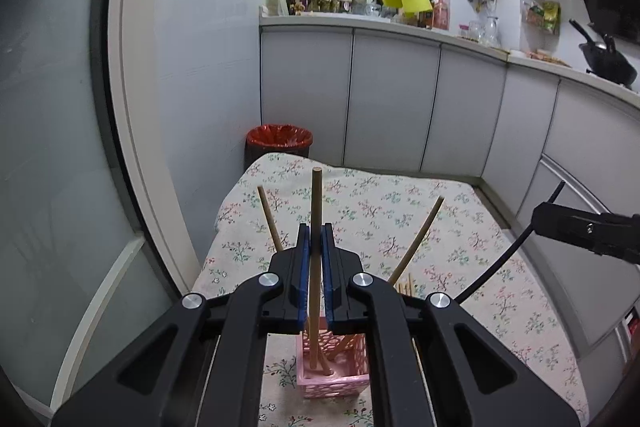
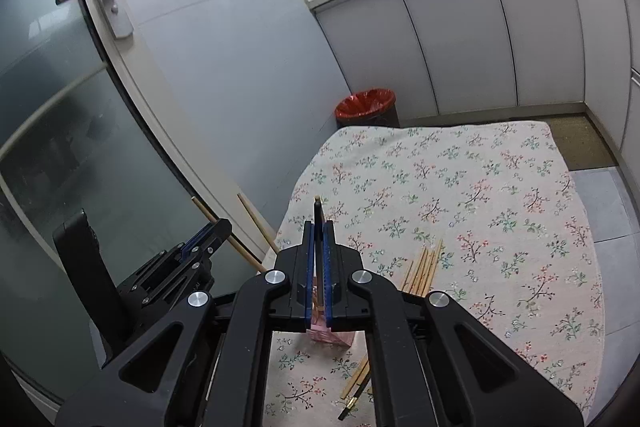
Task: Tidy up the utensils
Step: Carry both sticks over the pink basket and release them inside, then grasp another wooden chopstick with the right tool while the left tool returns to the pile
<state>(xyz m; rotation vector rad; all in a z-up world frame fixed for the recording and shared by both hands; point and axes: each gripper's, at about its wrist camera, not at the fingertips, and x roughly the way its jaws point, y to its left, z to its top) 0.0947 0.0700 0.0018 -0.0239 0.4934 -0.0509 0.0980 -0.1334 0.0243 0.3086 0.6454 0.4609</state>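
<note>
Floral tablecloth [image 2: 480,187], white cabinets [image 1: 392,107], red-lined bin [image 1: 279,139] — perhaps kitchen.

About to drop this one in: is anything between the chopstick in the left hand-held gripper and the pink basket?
Nothing visible blocks it. The wooden chopstick in the left hand-held gripper already reaches down into the pink basket; other chopsticks lean in the basket beside it.

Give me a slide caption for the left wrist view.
Left gripper shut on a wooden chopstick standing in the pink basket.
</note>
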